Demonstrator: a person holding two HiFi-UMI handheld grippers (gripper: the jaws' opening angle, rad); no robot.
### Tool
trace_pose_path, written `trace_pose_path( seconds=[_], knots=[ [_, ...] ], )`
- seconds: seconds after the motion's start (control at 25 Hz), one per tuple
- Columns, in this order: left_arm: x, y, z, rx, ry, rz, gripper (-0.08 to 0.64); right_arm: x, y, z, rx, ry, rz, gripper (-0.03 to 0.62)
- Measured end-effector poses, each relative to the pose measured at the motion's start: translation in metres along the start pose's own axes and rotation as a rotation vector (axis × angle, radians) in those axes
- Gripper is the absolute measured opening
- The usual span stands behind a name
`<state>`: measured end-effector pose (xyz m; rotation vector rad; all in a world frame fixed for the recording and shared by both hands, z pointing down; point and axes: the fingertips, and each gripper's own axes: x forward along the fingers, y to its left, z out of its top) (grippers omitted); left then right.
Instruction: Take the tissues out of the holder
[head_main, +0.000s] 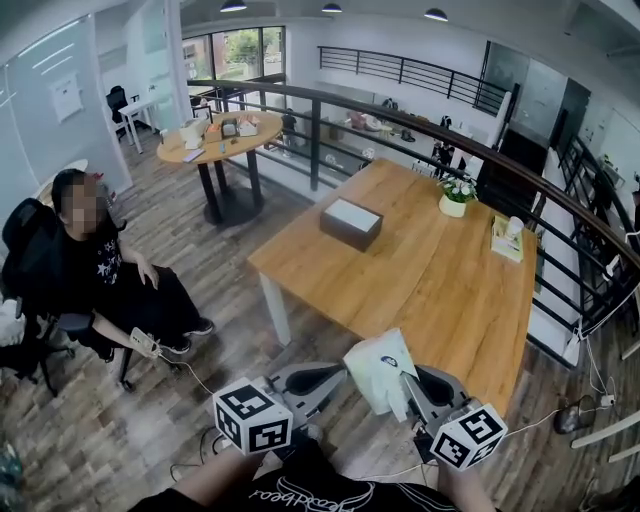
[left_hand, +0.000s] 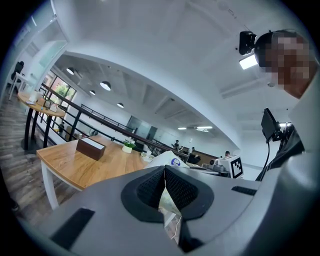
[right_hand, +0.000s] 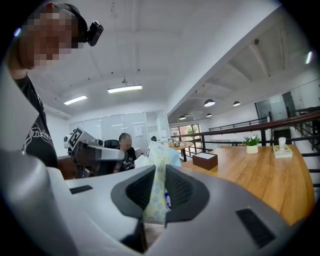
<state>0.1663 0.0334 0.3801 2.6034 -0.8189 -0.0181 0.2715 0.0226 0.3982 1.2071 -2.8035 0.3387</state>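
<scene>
**Tissue pack clear of holder, gripped on both sides**

The white soft-plastic tissue pack with a blue mark (head_main: 380, 372) hangs in the air between the claws, its long axis apparently near upright. The left claw (head_main: 343, 376) pinches one edge and the right claw (head_main: 410, 388) pinches the opposite edge. The dark brown box-shaped holder (head_main: 350, 222) sits well ahead on the light wooden worktop (head_main: 450, 300) — neither hand is clearly nearer.

Tissue pack (head_main: 378, 370): white wrapper with a small blue round mark. In the right gripper view its edge is pale yellow with fine blue-green dots.

Left gripper (head_main: 340, 376) and right gripper (head_main: 408, 384): grey shells, black textured jaws, and marker cubes (head_main: 252, 417) in black-and-white squares.

Desk (head_main: 420, 280): warm light wood grain, white legs.

Holder (head_main: 351, 222): dark brown with a white top.

Floor (head_main: 180, 250): grey-brown planks.
</scene>
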Motion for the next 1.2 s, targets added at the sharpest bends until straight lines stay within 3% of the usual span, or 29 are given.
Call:
trace_pose_path(
  seconds=[0.4, 1.2],
  knots=[
    [-0.007, -0.02, -0.004, 0.042, 0.014, -0.001, 0.015, -0.02, 0.007, -0.002, 0.022, -0.035, -0.006, 0.051],
    [-0.029, -0.03, -0.006, 0.041, -0.005, -0.008, 0.014, -0.028, 0.029, -0.004, -0.002, -0.022, -0.015, 0.046]
  ],
)
